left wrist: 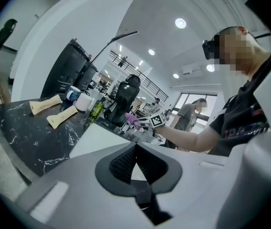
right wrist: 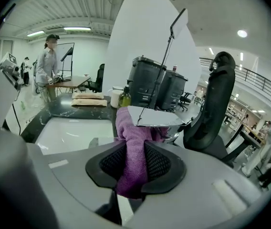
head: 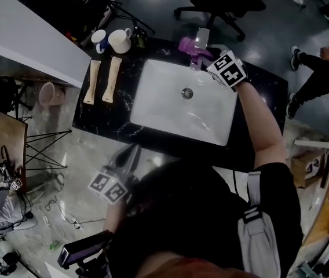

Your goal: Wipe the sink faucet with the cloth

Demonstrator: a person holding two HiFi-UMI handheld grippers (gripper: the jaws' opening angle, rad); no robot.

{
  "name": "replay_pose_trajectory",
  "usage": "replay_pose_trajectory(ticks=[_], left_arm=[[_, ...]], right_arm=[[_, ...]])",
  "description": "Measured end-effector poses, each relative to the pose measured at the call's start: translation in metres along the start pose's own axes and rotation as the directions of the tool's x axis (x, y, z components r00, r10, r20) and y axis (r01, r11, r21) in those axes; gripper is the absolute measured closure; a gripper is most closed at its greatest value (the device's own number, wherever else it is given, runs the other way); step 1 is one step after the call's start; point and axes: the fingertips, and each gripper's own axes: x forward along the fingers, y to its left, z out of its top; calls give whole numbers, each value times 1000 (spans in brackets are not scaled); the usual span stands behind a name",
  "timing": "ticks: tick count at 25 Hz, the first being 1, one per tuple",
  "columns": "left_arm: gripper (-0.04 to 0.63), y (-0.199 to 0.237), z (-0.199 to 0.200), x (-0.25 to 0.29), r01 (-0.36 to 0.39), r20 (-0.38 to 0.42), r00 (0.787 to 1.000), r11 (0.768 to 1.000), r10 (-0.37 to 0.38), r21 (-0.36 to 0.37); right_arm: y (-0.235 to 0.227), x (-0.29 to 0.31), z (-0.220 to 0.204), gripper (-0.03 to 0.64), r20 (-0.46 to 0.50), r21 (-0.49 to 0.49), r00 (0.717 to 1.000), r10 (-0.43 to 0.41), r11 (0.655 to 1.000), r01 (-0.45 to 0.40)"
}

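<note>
Right gripper (right wrist: 135,168) clamps the cloth (right wrist: 131,128) against the faucet (right wrist: 159,117) at the sink's (head: 164,106) far rim. Left gripper (left wrist: 134,162) hovers off the near rim; jaws clenched, empty.

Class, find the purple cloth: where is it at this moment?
Near the top of the head view, the purple cloth lies just beyond the sink's far rim. It is pinched in the right gripper and lies against the faucet.

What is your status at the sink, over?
Right tool shut on purple cloth, cloth against faucet. Left tool shut, empty, back from sink. Green bottle stands near faucet on counter.
</note>
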Motion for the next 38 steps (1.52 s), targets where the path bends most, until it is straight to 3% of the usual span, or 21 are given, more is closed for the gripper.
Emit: replay_pose_trajectory(ticks=[6,10,13,16,18,19,21,23,24,25,26,28,30,33,36,38], left_arm=[[595,-5,2,-3,25,1,1000,1000,-25,11],[595,-5,0,-10,32,8,999,999,-32,26],[595,-8,2,-14,10,9,1000,1000,-10,21],[595,-8,3,-18,-12,19,1000,1000,12,12],[595,-7,2,-19,-24,25,999,1000,24,4],[595,-7,2,-19,-29,28,999,1000,29,0],[595,-7,-1,-16,-34,30,999,999,35,-8],[595,-9,-4,-11,-35,27,999,999,35,-11],[595,-10,-5,-9,-35,23,999,999,35,-11],[595,-11,-6,-6,-34,20,999,999,35,-12],[595,-11,-7,-4,-35,18,999,999,35,-14],[595,-11,-9,0,-37,14,999,999,38,-19],[595,-11,-11,1,-44,12,999,999,44,-27],[595,-10,-14,2,-59,9,998,997,59,-41],[595,-10,-20,1,-71,10,997,996,71,-61],[595,-9,-22,3,-72,10,997,995,73,-69]], right_arm=[[54,-25,2,514,15,-73,998,58,996,-56],[71,-35,-7,514,0,-114,999,51,992,-50],[51,-37,-14,514,9,-20,1000,23,1000,-23],[2,-41,-31,514,21,165,996,-88,983,84],[-33,-46,-43,514,55,377,984,-171,916,138],[-47,-49,-46,514,97,499,975,-199,858,125],[-68,-56,-38,514,238,702,942,-237,712,1],[-82,-65,-17,514,398,795,877,-270,578,-183],[-87,-67,-5,514,455,804,846,-276,536,-257],[-89,-65,4,514,489,799,831,-265,519,-305],[-88,-60,11,514,503,787,831,-238,522,-327],[-80,-43,16,514,500,766,850,-166,543,-345],[-71,-28,14,514,507,763,855,-110,519,-386],[-67,-14,5,515,546,773,833,-86,435,-462],[-67,-7,-6,512,573,787,817,-64,323,-526],[-69,-5,-11,511,583,788,811,-46,276,-551]])
